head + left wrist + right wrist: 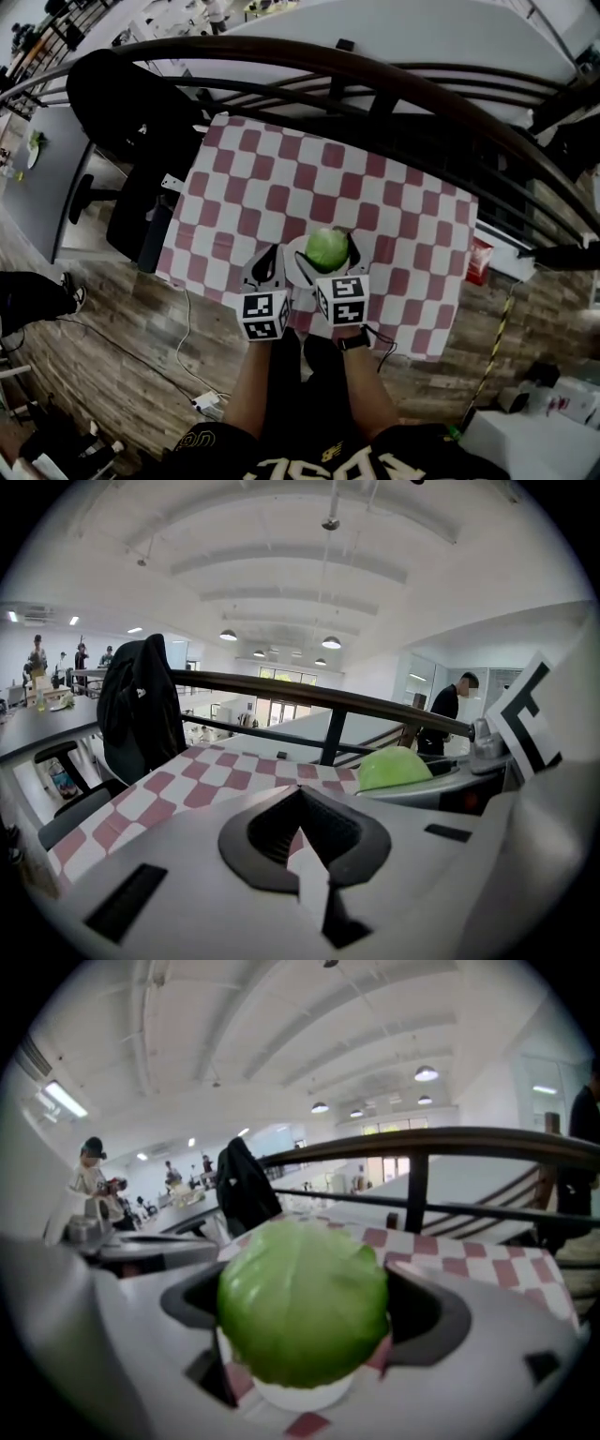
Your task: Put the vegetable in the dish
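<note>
Right gripper (327, 262): jaws clamped on the vegetable (301, 1303), a round green head, held over the near edge of the checkered cloth (281, 178). A white rounded form (300, 1397) sits just beneath it; probably the dish, though I cannot tell. Left gripper (302, 834): jaws together, nothing between them, just beside the right. Step judged: carry and placement. Next: centre over the dish, lower, then release.
</note>
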Available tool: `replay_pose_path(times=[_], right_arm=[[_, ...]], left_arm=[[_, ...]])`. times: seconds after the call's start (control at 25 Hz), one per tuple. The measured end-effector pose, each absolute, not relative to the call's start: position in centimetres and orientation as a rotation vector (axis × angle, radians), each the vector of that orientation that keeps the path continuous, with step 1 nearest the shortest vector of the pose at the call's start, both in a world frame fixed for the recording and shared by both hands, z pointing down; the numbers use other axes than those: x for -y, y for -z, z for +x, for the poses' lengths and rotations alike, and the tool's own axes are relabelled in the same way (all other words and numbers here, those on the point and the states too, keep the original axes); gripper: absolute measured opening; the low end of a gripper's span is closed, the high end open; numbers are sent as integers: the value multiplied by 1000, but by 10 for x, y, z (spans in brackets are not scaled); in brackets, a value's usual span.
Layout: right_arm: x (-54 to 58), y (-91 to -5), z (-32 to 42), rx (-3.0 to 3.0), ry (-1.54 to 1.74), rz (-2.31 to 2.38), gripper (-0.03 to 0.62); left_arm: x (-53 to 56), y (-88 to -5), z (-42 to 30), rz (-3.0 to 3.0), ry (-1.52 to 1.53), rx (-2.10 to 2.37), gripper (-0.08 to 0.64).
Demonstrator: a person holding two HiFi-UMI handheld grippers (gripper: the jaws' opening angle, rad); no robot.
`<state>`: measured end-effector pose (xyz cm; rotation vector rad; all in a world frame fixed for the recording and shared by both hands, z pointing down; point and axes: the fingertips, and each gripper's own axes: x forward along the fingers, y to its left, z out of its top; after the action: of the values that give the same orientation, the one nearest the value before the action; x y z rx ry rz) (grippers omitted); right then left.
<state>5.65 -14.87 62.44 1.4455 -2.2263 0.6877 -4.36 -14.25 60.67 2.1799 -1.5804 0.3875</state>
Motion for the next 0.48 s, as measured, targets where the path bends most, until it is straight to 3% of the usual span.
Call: replay_pose_path(times=[0.48], right_arm=[[116, -729, 33, 2029, -820, 1289, 522]], left_arm=[[132, -662, -55, 2097, -452, 1493, 18]])
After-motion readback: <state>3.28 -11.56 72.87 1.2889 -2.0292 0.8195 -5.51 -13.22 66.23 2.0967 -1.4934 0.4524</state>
